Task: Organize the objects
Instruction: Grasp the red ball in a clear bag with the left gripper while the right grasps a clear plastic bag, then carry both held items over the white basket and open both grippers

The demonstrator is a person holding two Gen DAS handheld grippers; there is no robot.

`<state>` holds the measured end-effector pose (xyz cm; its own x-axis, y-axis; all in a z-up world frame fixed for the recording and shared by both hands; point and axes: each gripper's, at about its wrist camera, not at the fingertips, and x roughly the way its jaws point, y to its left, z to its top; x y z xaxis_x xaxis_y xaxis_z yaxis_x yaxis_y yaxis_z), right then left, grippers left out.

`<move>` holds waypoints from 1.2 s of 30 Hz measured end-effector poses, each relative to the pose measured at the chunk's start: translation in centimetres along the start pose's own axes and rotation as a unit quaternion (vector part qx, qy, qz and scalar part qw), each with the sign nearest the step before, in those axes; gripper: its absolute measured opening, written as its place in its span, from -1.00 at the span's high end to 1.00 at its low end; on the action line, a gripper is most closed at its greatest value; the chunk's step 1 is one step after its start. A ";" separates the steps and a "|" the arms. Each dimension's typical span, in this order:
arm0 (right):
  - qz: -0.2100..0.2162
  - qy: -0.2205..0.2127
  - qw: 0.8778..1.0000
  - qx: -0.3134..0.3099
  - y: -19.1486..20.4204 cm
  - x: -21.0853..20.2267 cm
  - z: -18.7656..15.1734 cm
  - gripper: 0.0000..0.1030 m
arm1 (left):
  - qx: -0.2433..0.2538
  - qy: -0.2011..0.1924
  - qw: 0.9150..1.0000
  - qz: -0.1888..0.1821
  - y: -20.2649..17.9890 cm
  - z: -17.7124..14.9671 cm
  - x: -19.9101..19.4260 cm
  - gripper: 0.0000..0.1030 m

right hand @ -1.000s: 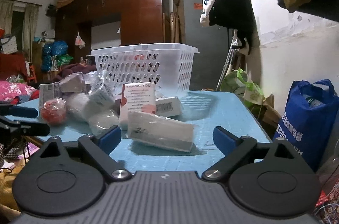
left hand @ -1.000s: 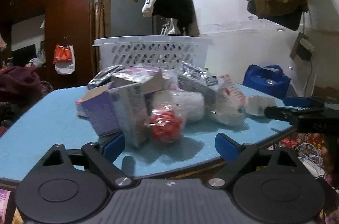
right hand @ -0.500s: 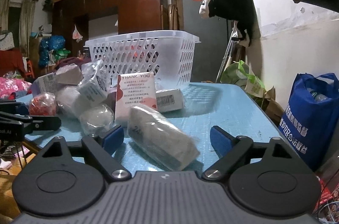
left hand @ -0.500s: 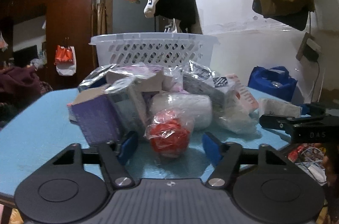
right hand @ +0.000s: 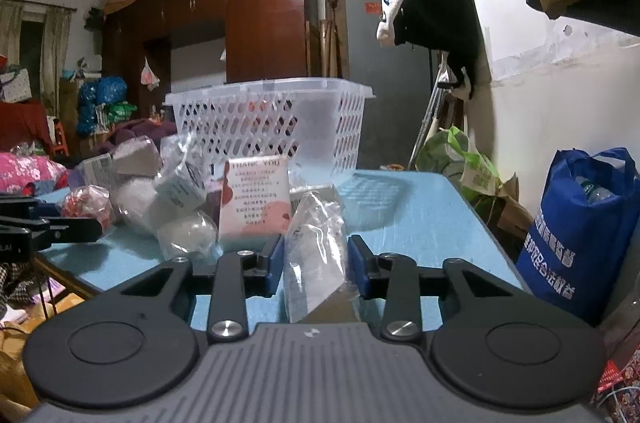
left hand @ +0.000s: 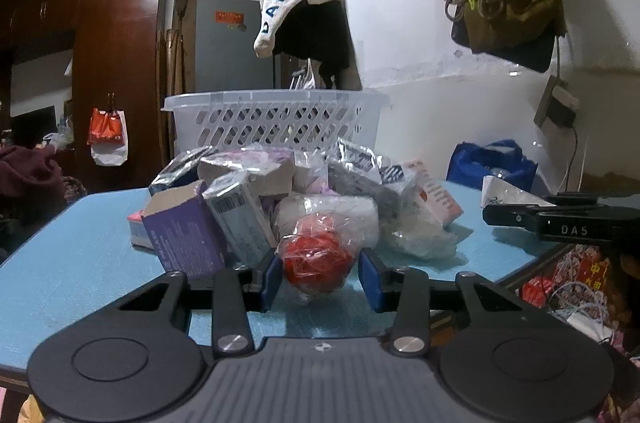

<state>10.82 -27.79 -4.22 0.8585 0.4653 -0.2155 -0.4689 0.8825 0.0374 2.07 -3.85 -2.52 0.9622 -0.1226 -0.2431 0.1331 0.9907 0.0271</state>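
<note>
A clear bag of red bits [left hand: 316,259] lies at the front of a pile of wrapped packets on the blue table [left hand: 80,255]. My left gripper [left hand: 322,279] is closing on it, and its blue pads meet the bag's plastic on both sides. My right gripper [right hand: 316,265] is shut on a white packet in clear wrap [right hand: 316,247], which it holds tilted up on end. That packet [left hand: 504,193] and the right gripper [left hand: 560,219] also show at the right of the left wrist view. The left gripper [right hand: 52,229] shows at the left edge of the right wrist view.
A white slotted basket [left hand: 276,127] stands on the table behind the pile. The pile holds a purple box [left hand: 180,239], a white roll [left hand: 332,213] and a "thank you" card [right hand: 256,199]. A blue shopping bag [right hand: 580,231] sits on the floor past the table's right edge.
Both grippers closed from wide open. The left one now has the red bag between its pads. The right one has gripped the white packet and tipped it from lying flat to standing on end.
</note>
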 end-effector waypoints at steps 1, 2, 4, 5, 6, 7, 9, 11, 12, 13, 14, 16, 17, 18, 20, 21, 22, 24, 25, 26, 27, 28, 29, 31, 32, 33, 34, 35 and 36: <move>0.002 -0.003 1.000 -0.001 0.0 -0.1 0.2 0.26 | -0.002 -0.003 1.000 -0.004 0.1 0.1 -0.2 0.12; 0.005 -0.009 1.000 -0.002 0.1 -0.4 0.4 0.26 | -0.003 -0.006 1.000 -0.007 0.2 0.3 -0.4 0.12; 0.010 -0.022 1.000 -0.001 0.1 -0.9 1.2 0.26 | -0.005 -0.015 1.000 -0.012 0.3 0.8 -0.9 0.12; 0.012 -0.028 1.000 -0.005 0.2 -1.1 1.7 0.26 | -0.008 -0.020 1.000 -0.016 0.4 1.3 -1.1 0.12; 0.013 -0.035 0.999 -0.010 0.4 -1.2 2.4 0.26 | -0.012 -0.023 0.999 -0.020 0.6 1.8 -1.1 0.12; 0.016 -0.044 0.999 -0.016 0.6 -1.2 3.3 0.26 | -0.017 -0.030 0.999 -0.024 0.9 2.7 -1.2 0.12; 0.029 -0.059 0.997 -0.029 1.3 -0.7 5.5 0.26 | -0.024 -0.047 0.998 -0.024 1.6 5.1 -1.1 0.12; 0.042 -0.073 0.995 -0.049 2.1 0.8 8.2 0.26 | -0.026 -0.059 0.998 -0.015 2.5 8.2 0.0 0.12; 0.044 -0.076 0.994 -0.061 2.5 1.8 9.5 0.26 | -0.029 -0.059 0.998 -0.010 3.0 9.8 0.9 0.12; 0.041 -0.078 0.993 -0.076 3.0 3.1 10.7 0.26 | -0.033 -0.058 0.998 -0.007 3.5 11.3 1.9 0.12; 0.034 -0.080 0.992 -0.093 3.6 4.6 12.0 0.26 | -0.034 -0.054 0.998 0.000 4.1 13.0 3.4 0.12; 0.033 -0.081 0.989 -0.122 4.3 7.9 14.1 0.26 | -0.040 -0.038 0.998 0.015 5.2 15.7 6.7 0.12; 0.030 -0.076 0.987 -0.137 4.7 9.7 14.9 0.26 | -0.047 -0.025 0.998 0.020 5.9 16.8 8.6 0.12; 0.024 -0.061 0.987 -0.147 4.9 11.6 15.6 0.26 | -0.058 -0.010 0.998 0.026 6.8 17.8 10.9 0.12; 0.010 -0.035 0.987 -0.157 5.0 15.1 16.2 0.26 | -0.078 0.027 0.996 0.035 8.0 18.8 14.7 0.12; 0.005 -0.019 0.986 -0.163 5.0 16.6 16.3 0.26 | -0.086 0.041 0.995 0.038 8.4 18.9 15.9 0.12; 0.000 -0.006 0.986 -0.165 4.9 17.6 16.2 0.26 | -0.091 0.051 0.994 0.041 8.7 19.0 17.3 0.12; -0.006 0.012 0.987 -0.159 4.6 19.3 16.0 0.26 | -0.088 0.070 0.992 0.051 8.7 19.0 19.3 0.10; -0.003 0.019 0.988 -0.154 4.4 19.8 16.0 0.24 | -0.090 0.079 0.991 0.052 8.7 18.8 20.1 0.07; -0.001 0.026 0.988 -0.151 4.3 20.1 15.8 0.10 | -0.092 0.083 0.991 0.048 8.6 18.8 20.2 -0.13; -0.003 0.029 0.988 -0.150 4.2 20.1 15.9 0.00 | -0.094 0.083 0.991 0.046 8.6 18.7 20.3 -0.39; -0.008 0.023 0.989 -0.147 4.1 19.7 15.9 -0.25 | -0.094 0.075 0.992 0.048 8.5 18.6 19.9 -0.49; -0.007 0.007 0.990 -0.141 4.0 18.3 15.9 -0.52 | -0.090 0.062 0.993 0.049 8.5 18.4 18.9 -0.61; 0.008 -0.024 0.992 -0.125 4.0 15.8 15.6 -0.97 | -0.082 0.035 0.995 0.051 8.3 18.2 16.6 -0.64; 0.011 -0.038 0.993 -0.113 4.0 14.1 15.3 -1.00 | -0.081 0.026 0.995 0.049 8.2 18.0 15.4 -0.67; 0.017 -0.044 0.994 -0.103 4.0 12.5 14.8 -1.00 | -0.078 0.015 0.996 0.044 8.1 17.5 13.8 -0.74; 0.020 -0.041 0.995 -0.094 3.8 11.3 14.3 -1.00 | -0.073 0.001 0.997 0.033 8.0 16.6 11.7 -0.76; 0.018 -0.035 0.996 -0.084 3.8 9.8 13.2 -1.00 | -0.072 -0.011 0.997 0.028 8.0 15.7 10.1 -0.80; 0.015 -0.035 0.996 -0.076 3.8 8.2 11.8 -1.00 | -0.070 -0.021 0.997 0.028 7.9 14.4 8.2 -0.81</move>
<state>18.53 -19.81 5.65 0.8537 0.4997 -0.1469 -0.5158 0.8501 -0.1060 14.46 2.14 9.66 0.9769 -0.0657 -0.2032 0.0467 0.9942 -0.0968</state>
